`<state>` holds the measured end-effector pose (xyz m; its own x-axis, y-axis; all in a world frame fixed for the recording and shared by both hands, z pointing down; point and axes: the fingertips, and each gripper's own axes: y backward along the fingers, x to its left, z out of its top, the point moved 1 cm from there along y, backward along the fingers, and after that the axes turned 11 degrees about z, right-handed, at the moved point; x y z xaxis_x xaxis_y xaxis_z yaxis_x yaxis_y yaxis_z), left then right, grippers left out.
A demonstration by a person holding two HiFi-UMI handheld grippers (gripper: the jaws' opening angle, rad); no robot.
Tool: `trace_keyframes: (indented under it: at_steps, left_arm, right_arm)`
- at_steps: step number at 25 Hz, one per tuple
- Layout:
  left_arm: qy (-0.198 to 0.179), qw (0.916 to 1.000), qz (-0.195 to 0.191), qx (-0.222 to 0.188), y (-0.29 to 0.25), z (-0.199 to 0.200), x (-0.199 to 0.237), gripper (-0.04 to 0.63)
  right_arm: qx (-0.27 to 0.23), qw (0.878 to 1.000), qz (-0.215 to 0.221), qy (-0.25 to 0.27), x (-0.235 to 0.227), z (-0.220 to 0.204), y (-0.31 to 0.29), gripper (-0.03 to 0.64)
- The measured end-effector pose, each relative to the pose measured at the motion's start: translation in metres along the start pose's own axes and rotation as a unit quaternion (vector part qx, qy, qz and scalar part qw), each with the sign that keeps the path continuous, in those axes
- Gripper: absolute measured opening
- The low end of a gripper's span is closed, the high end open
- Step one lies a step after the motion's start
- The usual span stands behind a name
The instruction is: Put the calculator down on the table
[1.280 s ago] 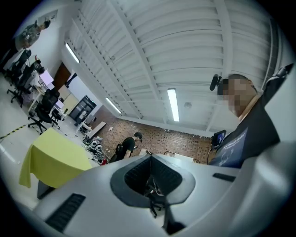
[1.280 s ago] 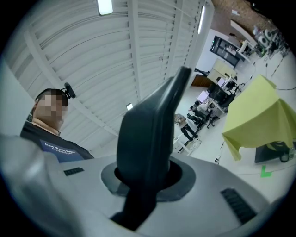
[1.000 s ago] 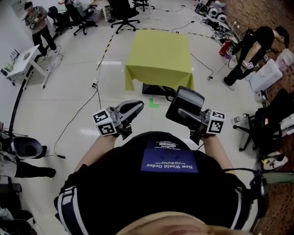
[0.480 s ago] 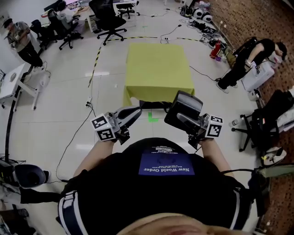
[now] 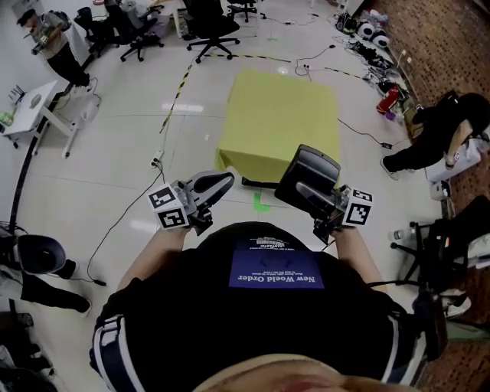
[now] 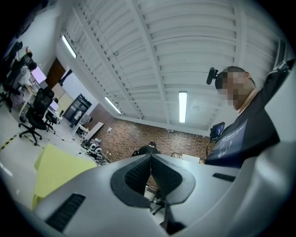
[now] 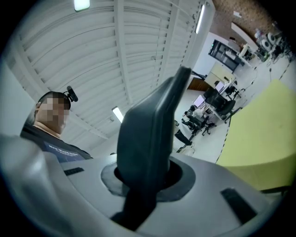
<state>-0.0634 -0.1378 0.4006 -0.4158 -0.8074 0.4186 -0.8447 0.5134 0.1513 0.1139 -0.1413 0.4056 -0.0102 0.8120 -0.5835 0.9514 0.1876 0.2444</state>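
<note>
The dark grey calculator (image 5: 309, 173) stands on edge between the jaws of my right gripper (image 5: 308, 191), which is shut on it. In the right gripper view the calculator (image 7: 151, 132) rises from between the jaws and hides most of the middle. My left gripper (image 5: 219, 182) is shut with nothing in it; in the left gripper view its pads (image 6: 138, 173) meet in the middle. Both grippers are held at waist height in front of the person, short of the table with the yellow cloth (image 5: 279, 122). That table (image 7: 263, 139) also shows in the right gripper view.
Black office chairs (image 5: 210, 23) stand beyond the table. A white desk (image 5: 34, 103) is at the left, with cables running over the pale floor. A person (image 5: 432, 130) bends over at the right near more chairs. A green floor mark (image 5: 261, 202) lies before the table.
Both grippers have travelled forward with the person towards the yellow table, which now sits nearer and more to the right in the head view. The hold on the calculator is unchanged.
</note>
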Motion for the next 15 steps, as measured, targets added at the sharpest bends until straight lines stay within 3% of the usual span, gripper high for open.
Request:
trace_keyframes:
  at_steps: [7,10,15]
  left_arm:
    - [-0.015,0.9974,0.063,-0.033,-0.092,0.020,0.032,0.006]
    - [-0.009,0.9965,0.072,-0.041,-0.127,0.021,0.043,0.006]
    - [-0.009,0.9963,0.083,-0.017,-0.155,0.021,0.066,0.006]
  right_arm:
    - [0.052,0.997,0.063,0.003,-0.077,0.081,0.025,0.067]
    - [0.059,0.995,0.085,-0.003,-0.104,0.102,0.037,0.067]
    - [0.051,0.995,0.081,-0.032,-0.148,0.121,0.040,0.067]
